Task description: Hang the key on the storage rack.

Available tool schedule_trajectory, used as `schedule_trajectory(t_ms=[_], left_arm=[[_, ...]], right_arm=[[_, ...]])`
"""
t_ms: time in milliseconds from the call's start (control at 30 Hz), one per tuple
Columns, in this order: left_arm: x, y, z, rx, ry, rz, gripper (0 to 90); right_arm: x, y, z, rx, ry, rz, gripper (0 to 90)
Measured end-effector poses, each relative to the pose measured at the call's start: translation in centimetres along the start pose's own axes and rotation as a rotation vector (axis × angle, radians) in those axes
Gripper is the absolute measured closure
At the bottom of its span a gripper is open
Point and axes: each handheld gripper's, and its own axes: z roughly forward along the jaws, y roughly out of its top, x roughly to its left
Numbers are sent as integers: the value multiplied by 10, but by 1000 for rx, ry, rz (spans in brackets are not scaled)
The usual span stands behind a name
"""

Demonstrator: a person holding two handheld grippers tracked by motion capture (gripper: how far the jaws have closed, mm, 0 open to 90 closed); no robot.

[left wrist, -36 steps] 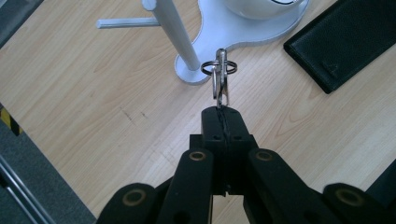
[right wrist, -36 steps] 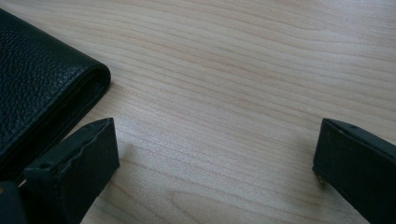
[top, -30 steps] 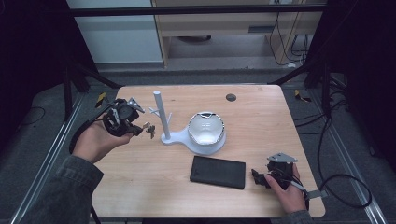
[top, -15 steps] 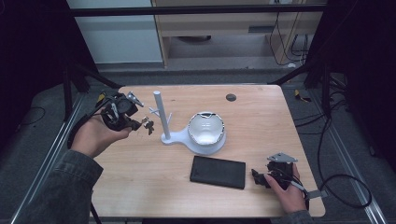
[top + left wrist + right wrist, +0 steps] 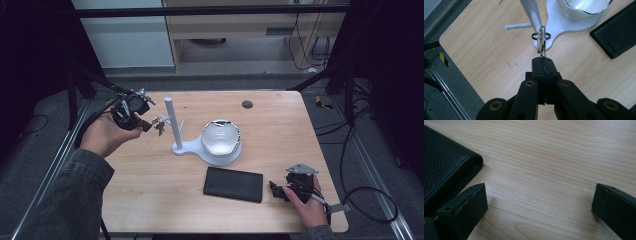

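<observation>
**Holding Keys Up Beside the White Stand**

Gripping a bunch of keys point(image 5: 541, 45), the left gripper point(image 5: 543, 61) has its two black jaws pressed tight together on the flat metal end. The keys and their ring stick out past the jaw tips and sit just beside the white post point(image 5: 532, 12) of the stand point(image 5: 186, 147). From the left gripper view I cannot tell if the ring touches the post. A thin white peg point(image 5: 517, 26) sticks out sideways from the post, close to the ring. In the high view, the keys point(image 5: 160, 123) hang in the air above the table point(image 5: 150, 200), between the left gripper point(image 5: 146, 125) and the post.

The stand has a wide round part with a white bowl point(image 5: 221, 139) in it. The bowl has a dark line around its rim.

A black wallet point(image 5: 233, 184) lies flat on the table, in front of the bowl. Its skin looks bumpy, like leather.

The right gripper point(image 5: 276, 190) rests low on the table, just beside the wallet. Its jaws stand wide apart, with bare wood between them, and they hold nothing.

A small dark round spot point(image 5: 247, 104) sits near the far edge of the table.

No words or labels can be read on any of these things.
</observation>
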Motion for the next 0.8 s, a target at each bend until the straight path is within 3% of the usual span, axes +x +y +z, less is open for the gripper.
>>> schedule_trajectory(t_ms=[400, 800], left_arm=[[-1, 12, 9, 38, 15, 15, 900], [4, 14, 10, 22, 14, -4, 900]], right_arm=[[0, 0, 0, 2, -1, -2, 3], [0, 0, 0, 0, -1, -2, 3]])
